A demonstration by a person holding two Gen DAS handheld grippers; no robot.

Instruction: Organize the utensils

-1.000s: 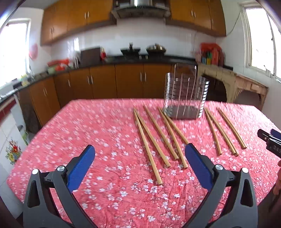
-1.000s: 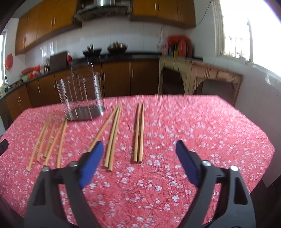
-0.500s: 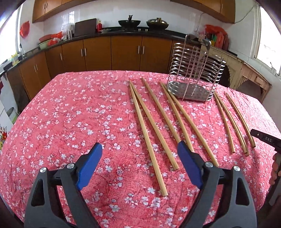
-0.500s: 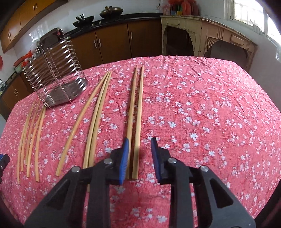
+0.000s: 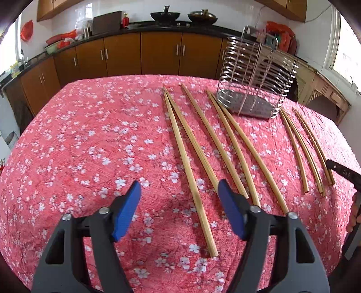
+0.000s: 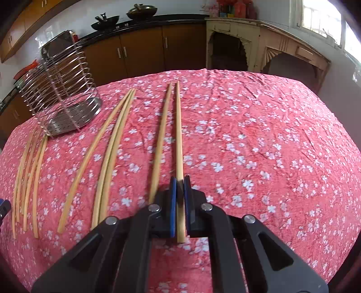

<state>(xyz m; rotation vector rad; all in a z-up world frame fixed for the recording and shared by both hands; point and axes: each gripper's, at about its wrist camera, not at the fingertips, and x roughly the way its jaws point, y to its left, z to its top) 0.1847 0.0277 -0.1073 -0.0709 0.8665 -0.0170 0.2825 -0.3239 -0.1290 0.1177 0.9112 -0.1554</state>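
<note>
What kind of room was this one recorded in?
Most likely a home kitchen: brown base cabinets under a dark counter, woks on the stove, and a table with a floral red cloth holding chopsticks.

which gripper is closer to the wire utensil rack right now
Hard to call, left by a little. The left gripper hovers over the leftmost chopsticks, jaws closing, the wire rack ahead to its right. The right gripper, shut on the rightmost chopstick, has the rack far to its left.

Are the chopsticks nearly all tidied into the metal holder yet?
Not yet. The wire holder looks empty, so nothing is done. The right hand-held gripper is shut on one chopstick. The left hand-held gripper is closing around another chopstick without touching it. The other chopsticks lie on the tablecloth.
</note>
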